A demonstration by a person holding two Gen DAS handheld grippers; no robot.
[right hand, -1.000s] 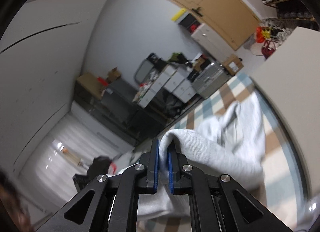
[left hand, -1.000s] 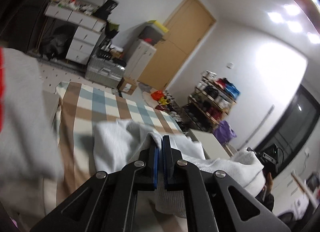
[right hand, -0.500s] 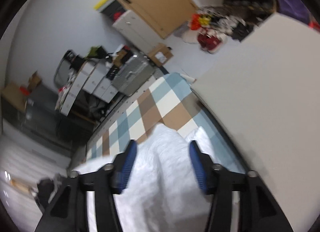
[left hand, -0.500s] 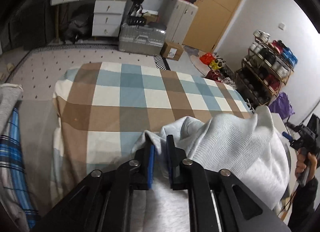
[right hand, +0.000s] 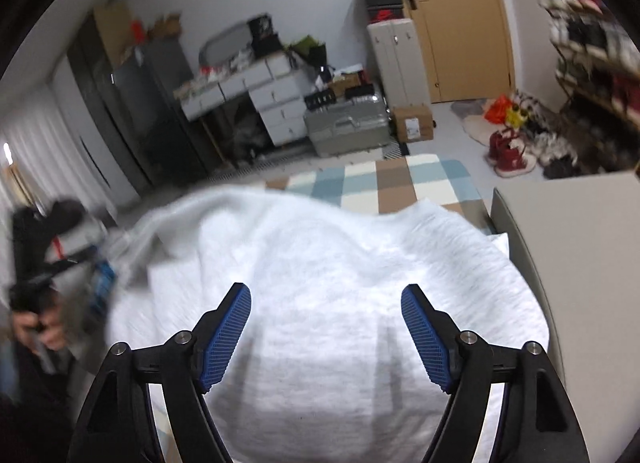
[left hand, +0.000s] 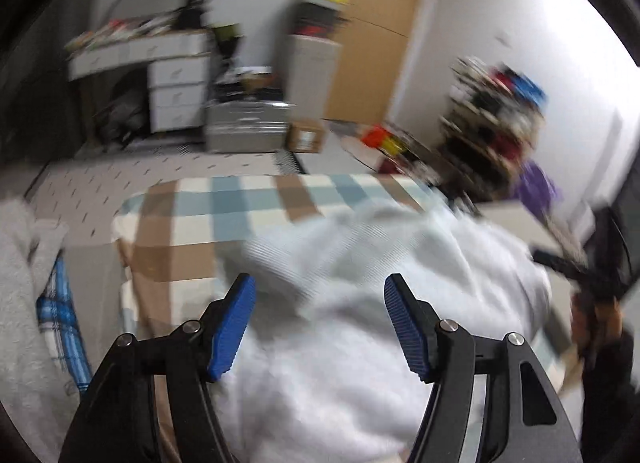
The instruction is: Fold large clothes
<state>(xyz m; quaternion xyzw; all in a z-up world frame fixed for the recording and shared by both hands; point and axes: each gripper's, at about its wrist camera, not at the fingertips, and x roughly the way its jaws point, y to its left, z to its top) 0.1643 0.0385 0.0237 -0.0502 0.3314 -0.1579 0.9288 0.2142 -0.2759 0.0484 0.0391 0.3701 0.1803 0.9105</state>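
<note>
A big white ribbed garment (left hand: 360,303) (right hand: 328,271) lies bunched on a bed with a blue, brown and cream checked cover (left hand: 240,207) (right hand: 384,183). My left gripper (left hand: 320,323) hangs just above the cloth, its jaws opening, blue pads wide apart and free of the fabric. My right gripper (right hand: 326,331) is over the same garment from the other side, jaws also opening, the cloth below them and not pinched. The left wrist view is blurred by motion.
A pile of grey and blue-checked clothes (left hand: 36,303) lies left of the bed. A grey-white box or cabinet (right hand: 576,263) stands at the bed's right edge. Behind are drawers (right hand: 272,95), a silver suitcase (right hand: 348,127), a shoe rack (left hand: 492,131) and a wooden door (right hand: 460,23). A person's hand (right hand: 36,327) holds the other gripper.
Both grippers were shut on the white garment; both have let go and spread wide. The garment has dropped onto the bed, and both views have swung down and levelled toward it.
</note>
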